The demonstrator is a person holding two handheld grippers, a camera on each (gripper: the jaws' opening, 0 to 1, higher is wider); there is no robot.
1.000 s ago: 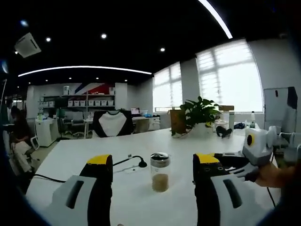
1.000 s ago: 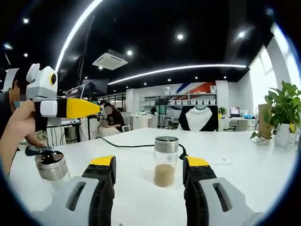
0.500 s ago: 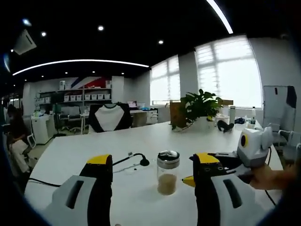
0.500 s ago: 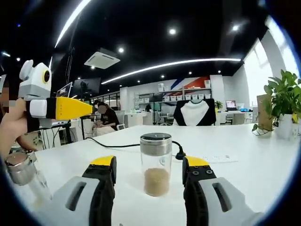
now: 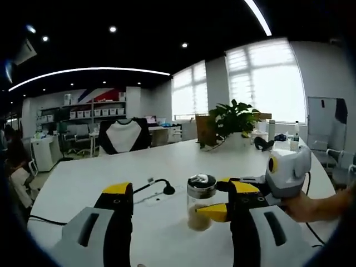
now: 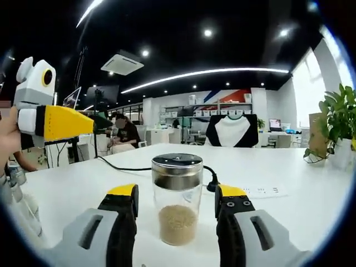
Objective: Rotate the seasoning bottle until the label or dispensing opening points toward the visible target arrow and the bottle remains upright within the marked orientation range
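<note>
A clear seasoning bottle point(image 6: 177, 207) with a silver lid and tan grains in its lower part stands upright on the white table point(image 6: 289, 217). My right gripper point(image 6: 177, 193) is open, one jaw on each side of the bottle with a small gap left and right. From the left gripper view, the bottle point(image 5: 199, 204) stands a little beyond my open left gripper point(image 5: 181, 190), and the right gripper point(image 5: 216, 196) reaches in from the right with its yellow tips around the bottle. The left gripper point(image 6: 83, 123) hangs at the upper left, held by a hand.
A black cable with a plug point(image 5: 160, 189) lies behind the bottle, beside a small paper strip point(image 6: 261, 192). A potted plant point(image 5: 233, 119) stands at the table's far end. What looks like a second jar point(image 6: 14, 178) sits at the left edge. A person point(image 6: 123, 136) sits far back.
The right gripper has moved up to the bottle, which now stands between its jaws and looks larger. In the left gripper view the right gripper has come in from the right to the bottle.
</note>
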